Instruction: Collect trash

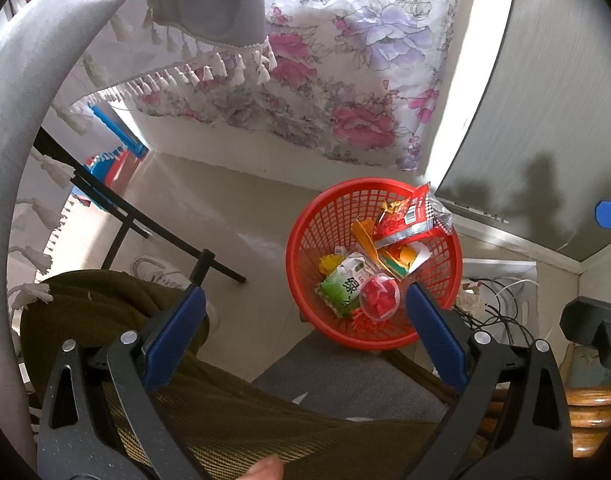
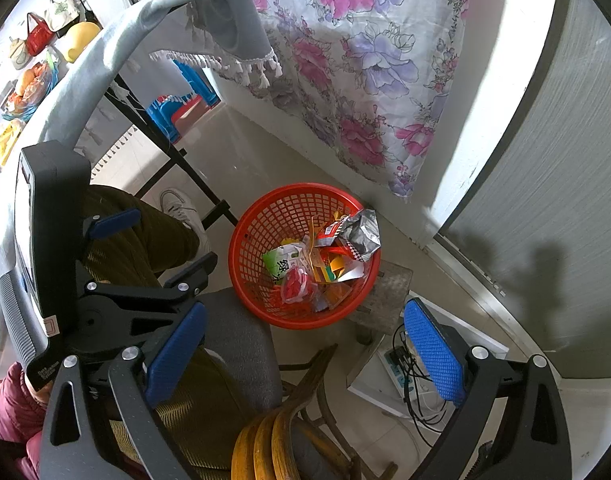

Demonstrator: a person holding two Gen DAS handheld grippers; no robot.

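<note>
Both grippers hang up high and look down at the floor. The left gripper (image 1: 305, 320) has its jaws spread wide, with nothing between them. The right gripper (image 2: 301, 344) is spread wide too, and it holds nothing.

The trash is in the red basket (image 1: 305, 236). The basket sits on the floor, near the wall with the flower cloth (image 1: 345, 60) and just beside a gray door (image 1: 545, 120). It is close to the chair, so the person can reach it while sitting and drop things straight in from above.

Inside it are a green pack (image 1: 339, 290), a round red thing in clear wrap (image 1: 380, 296), a yellow piece (image 1: 331, 263) and some orange paper (image 1: 369, 240). A red and silver bag (image 1: 417, 210) leans on the far rim and sticks out over the edge. It may be too big to lie flat.

The basket has holes in its sides, so very small bits could slip through.

Nothing is in the jaws, so I think the last piece is already dropped. I can't tell if more trash waits on the table (image 2: 73, 68), because only its edge and gray cover show.
</note>
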